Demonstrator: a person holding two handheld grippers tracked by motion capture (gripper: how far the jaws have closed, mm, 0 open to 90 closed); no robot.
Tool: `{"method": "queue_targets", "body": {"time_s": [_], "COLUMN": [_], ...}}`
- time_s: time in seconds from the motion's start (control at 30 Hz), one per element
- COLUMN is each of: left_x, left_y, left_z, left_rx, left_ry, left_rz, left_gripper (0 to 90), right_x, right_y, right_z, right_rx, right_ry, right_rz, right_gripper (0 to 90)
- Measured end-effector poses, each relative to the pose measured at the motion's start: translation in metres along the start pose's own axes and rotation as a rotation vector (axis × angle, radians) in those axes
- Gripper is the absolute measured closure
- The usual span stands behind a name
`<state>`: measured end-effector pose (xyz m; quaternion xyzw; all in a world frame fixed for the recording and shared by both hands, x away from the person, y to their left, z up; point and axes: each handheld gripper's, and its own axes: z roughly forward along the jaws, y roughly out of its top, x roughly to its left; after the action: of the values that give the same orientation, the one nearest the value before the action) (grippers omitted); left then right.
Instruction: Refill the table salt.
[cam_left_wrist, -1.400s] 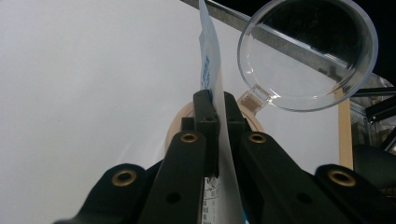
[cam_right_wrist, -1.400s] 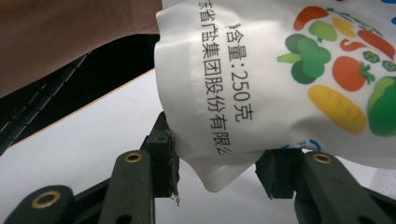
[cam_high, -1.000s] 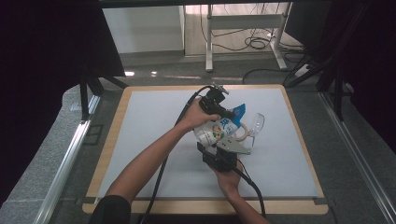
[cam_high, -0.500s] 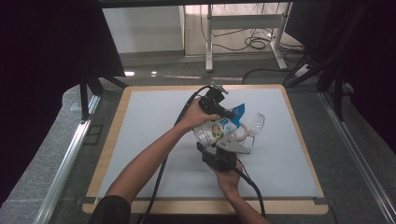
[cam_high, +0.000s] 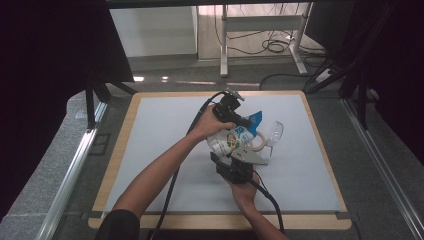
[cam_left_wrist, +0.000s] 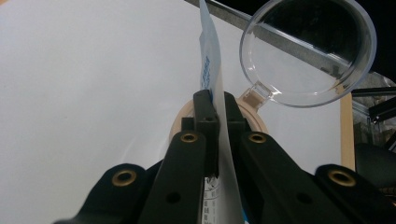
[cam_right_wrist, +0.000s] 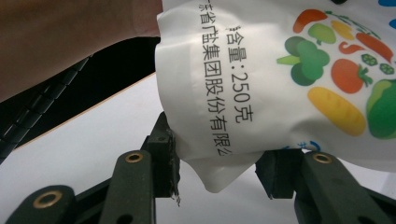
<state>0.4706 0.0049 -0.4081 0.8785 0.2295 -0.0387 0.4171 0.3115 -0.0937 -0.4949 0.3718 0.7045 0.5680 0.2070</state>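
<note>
Your left gripper (cam_left_wrist: 215, 100) is clamped on the thin top edge of the pouch (cam_high: 231, 140), which hangs above the middle of the white surface (cam_high: 150, 130). Your right gripper (cam_right_wrist: 217, 156) stands apart, the pouch's bottom corner between its jaws. Nothing has shifted since a second ago. The pouch is glossy white film printed with vegetables; beside it sits a clear round plastic lid (cam_left_wrist: 308, 49) hinged to a beige ring (cam_left_wrist: 254, 114).

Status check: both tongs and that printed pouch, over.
Left tongs shut on the pouch edge. Right tongs open, pouch corner between the jaws. Clear lidded container right behind the pouch, close.
</note>
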Motion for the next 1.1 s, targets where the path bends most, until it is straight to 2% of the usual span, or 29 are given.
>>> {"method": "queue_targets", "body": {"time_s": [1.1], "left_x": [-0.0045], "left_y": [0.0054], "left_z": [-0.0008], "left_rx": [0.018], "left_ry": [0.013], "left_rz": [0.015], "left_gripper": [89.8], "right_x": [-0.0013], "right_y": [0.0023], "right_z": [-0.0034], "right_rx": [-0.015], "right_ry": [0.005], "right_rz": [0.014], "right_gripper": [55.8]}}
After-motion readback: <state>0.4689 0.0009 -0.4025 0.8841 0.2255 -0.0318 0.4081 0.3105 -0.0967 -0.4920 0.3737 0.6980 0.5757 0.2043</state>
